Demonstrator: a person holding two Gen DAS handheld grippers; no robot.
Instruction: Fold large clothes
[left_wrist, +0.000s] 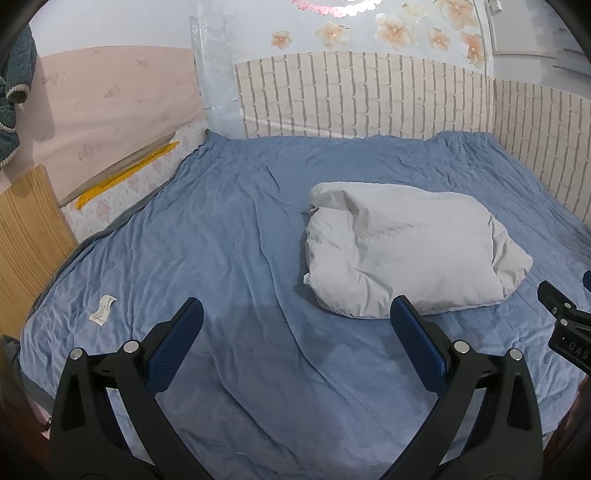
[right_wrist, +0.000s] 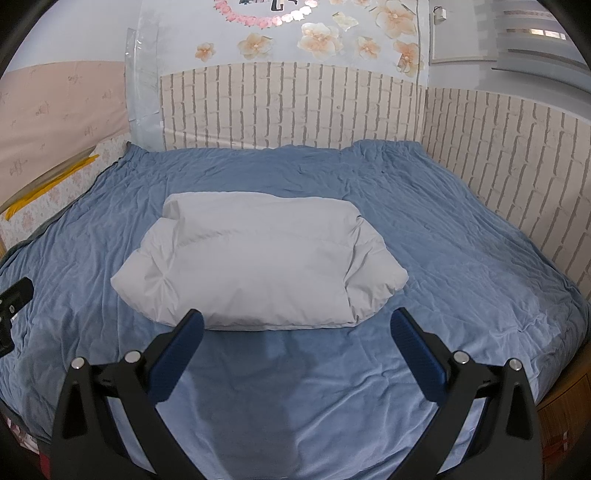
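Ahead, folded grey garment (right_wrist: 258, 258) beyond right fingers (right_wrist: 186, 339), untouched

Blue-sheeted bed (right_wrist: 461, 258) with folded white garment (right_wrist: 258, 266) on top

We find the folded garment (right_wrist: 258, 262) lying on the bed cover (right_wrist: 461, 258), directly ahead of the right gripper (right_wrist: 297, 325) and ahead-right of the left gripper (left_wrist: 295, 314). A label (left_wrist: 103, 310) lies on the cover, left of the left gripper. The wall panel (right_wrist: 295, 107) stands behind the bed.
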